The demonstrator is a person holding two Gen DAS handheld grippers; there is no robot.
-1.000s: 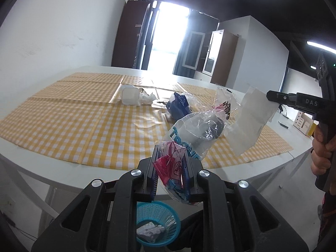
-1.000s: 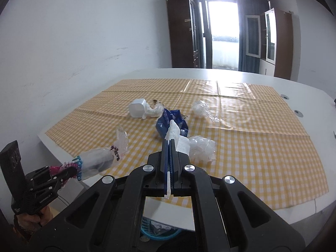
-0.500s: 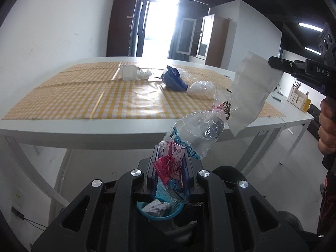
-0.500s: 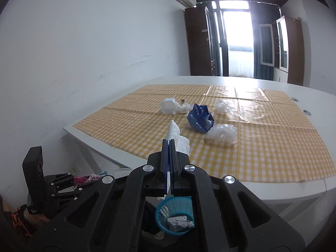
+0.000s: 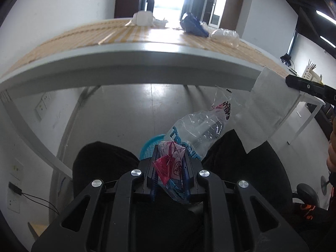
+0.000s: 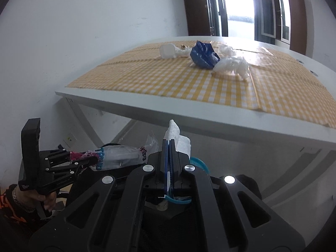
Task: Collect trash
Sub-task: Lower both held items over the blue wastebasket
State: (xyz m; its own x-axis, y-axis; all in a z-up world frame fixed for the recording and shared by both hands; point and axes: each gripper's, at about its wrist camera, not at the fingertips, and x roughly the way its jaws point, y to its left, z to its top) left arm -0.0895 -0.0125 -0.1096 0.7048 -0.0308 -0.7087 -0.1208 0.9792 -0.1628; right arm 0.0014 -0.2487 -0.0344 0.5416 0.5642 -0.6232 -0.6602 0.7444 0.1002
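Clear plastic wrapper (image 5: 197,130), pink-and-blue printed, clamped in left claw (image 5: 170,168) above blue basket (image 5: 150,145) below desk (image 5: 130,58) edge; white paper napkin (image 5: 266,113) pinched in fully closed right claw (image 6: 169,157); blue bag (image 6: 203,55) on desk.

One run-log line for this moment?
left gripper: holds plastic wrapper | right gripper: holds tissue | blue basket: below
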